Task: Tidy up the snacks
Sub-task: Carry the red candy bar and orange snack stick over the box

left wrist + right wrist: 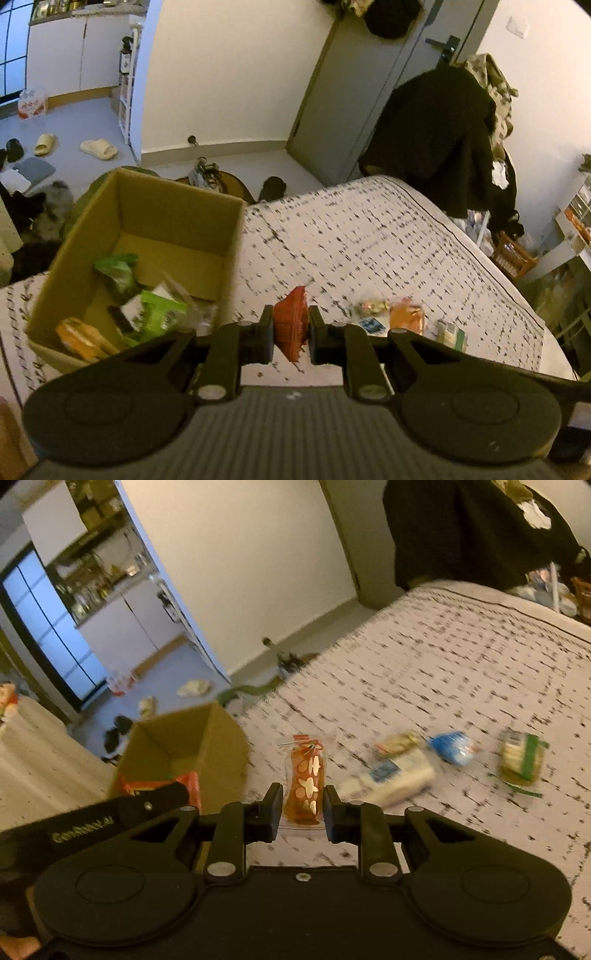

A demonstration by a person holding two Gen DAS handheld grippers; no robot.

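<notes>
To the left of both tools sits an open cardboard box (147,236) on a patterned bed (369,240), and that leftward direction is what the coming move depends on. Seen from the left wrist, the left tool (291,332) is clamped on a red snack packet (291,325), which stands upright between the jaws with its long axis running up and down. The packet hangs over the bed just right of the box's near right wall, so it lies beside the opening, not above it. Inside the box lie a green packet (118,273), a green-and-white packet (155,314) and an orange packet (81,339). Seen from the right wrist, the right tool (303,812) is closed on a clear bag of orange snacks (306,779), also held upright, well right of the box. By my judgement the left tool is nearer the box and would need only a short carry leftward over the wall. More snacks remain loose on the bed to the right: a white packet (391,775), a blue packet (452,747) and a green-banded packet (522,762), all blurred.
</notes>
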